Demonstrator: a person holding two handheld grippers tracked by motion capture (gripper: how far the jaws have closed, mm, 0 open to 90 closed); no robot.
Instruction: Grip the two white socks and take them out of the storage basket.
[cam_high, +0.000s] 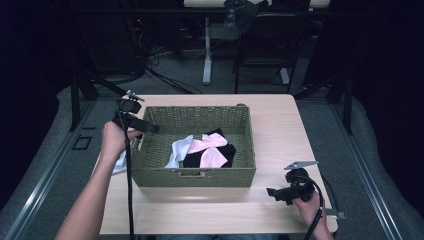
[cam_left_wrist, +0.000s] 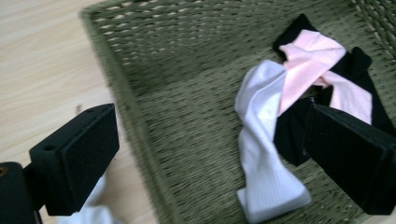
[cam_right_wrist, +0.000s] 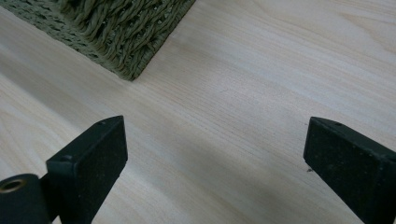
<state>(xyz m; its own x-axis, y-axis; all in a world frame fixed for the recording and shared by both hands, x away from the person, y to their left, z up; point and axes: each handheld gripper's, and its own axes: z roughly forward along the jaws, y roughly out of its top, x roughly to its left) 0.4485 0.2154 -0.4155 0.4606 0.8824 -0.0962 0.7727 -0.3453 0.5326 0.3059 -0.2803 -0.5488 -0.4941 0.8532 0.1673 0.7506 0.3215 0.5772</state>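
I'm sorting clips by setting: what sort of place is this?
Probably a lab or recording room, not a home: a bare wooden table under dark surrounds, loose cables on grey carpet, and a desk leg behind it.

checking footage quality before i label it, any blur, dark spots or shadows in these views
High view: room beyond the table is almost black, with soft shadow in front of the basket. Left gripper view: slight motion blur on the basket weave and white sock; pink sock evenly lit. Right gripper view: wood grain fairly sharp, the near jaws soft, faint shadow bands.
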